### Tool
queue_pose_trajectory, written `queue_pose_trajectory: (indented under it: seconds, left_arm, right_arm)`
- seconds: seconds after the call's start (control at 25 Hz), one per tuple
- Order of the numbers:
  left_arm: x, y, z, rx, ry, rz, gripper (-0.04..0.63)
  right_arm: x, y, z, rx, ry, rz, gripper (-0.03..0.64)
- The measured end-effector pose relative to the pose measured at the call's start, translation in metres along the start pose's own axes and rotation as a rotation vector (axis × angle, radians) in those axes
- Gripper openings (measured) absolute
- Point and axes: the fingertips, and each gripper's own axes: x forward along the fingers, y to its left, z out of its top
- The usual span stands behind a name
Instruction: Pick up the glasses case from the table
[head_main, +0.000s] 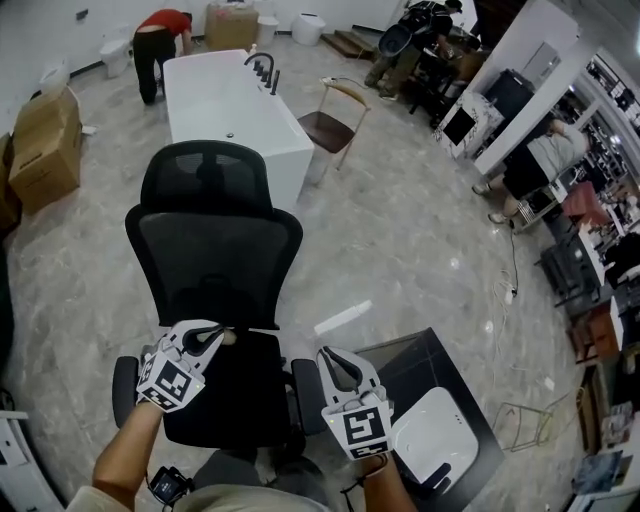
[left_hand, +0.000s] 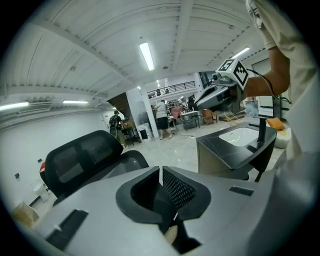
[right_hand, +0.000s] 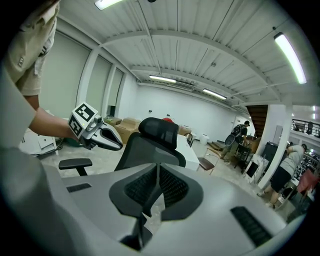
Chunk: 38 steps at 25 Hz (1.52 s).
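- Left gripper (head_main: 215, 335) is clenched on nothing, jaws together, above the seat of a black office chair (head_main: 215, 250); right gripper (head_main: 335, 360), beside it, is likewise closed and empty
- Glasses case shows in no view, so its look cannot be told; the nearest table (head_main: 420, 370), dark and bearing a white basin (head_main: 432, 435), stands just right of the right gripper
- Such a case is probably light, stiff and smooth: best taken across its narrow width, mid-length
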Motion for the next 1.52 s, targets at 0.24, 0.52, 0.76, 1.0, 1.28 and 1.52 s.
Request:
queue_pose_trajectory:
  seconds: [0.24, 0.52, 0.76, 1.0, 1.28, 1.52]
  left_arm:
    - [0.04, -0.003, -0.046, -0.016, 0.048, -0.066, 0.032]
    - [0.079, -0.023, -0.099, -0.046, 0.144, -0.137, 0.032]
    - [0.108, -0.056, -0.14, -0.064, 0.222, -0.175, 0.084]
    - [0.139, -0.066, -0.194, -0.071, 0.299, -0.209, 0.125]
    - [0.164, -0.072, -0.255, -0.05, 0.4, -0.253, 0.196]
    - [0.18, -0.082, -0.312, -0.007, 0.498, -0.302, 0.251]
  right_arm:
    - [0.021, -0.003, -0.02, -0.004, 0.027, -0.006, 0.028]
    - [0.03, -0.008, -0.051, 0.027, 0.065, 0.003, 0.028]
    - [0.023, -0.011, -0.088, 0.057, 0.092, 0.016, 0.028]
    - [0.032, -0.006, -0.121, 0.122, 0.154, 0.013, 0.028]
    - [0.046, -0.001, -0.148, 0.169, 0.197, 0.018, 0.028]
    - [0.058, 0.003, -0.175, 0.2, 0.226, 0.026, 0.028]
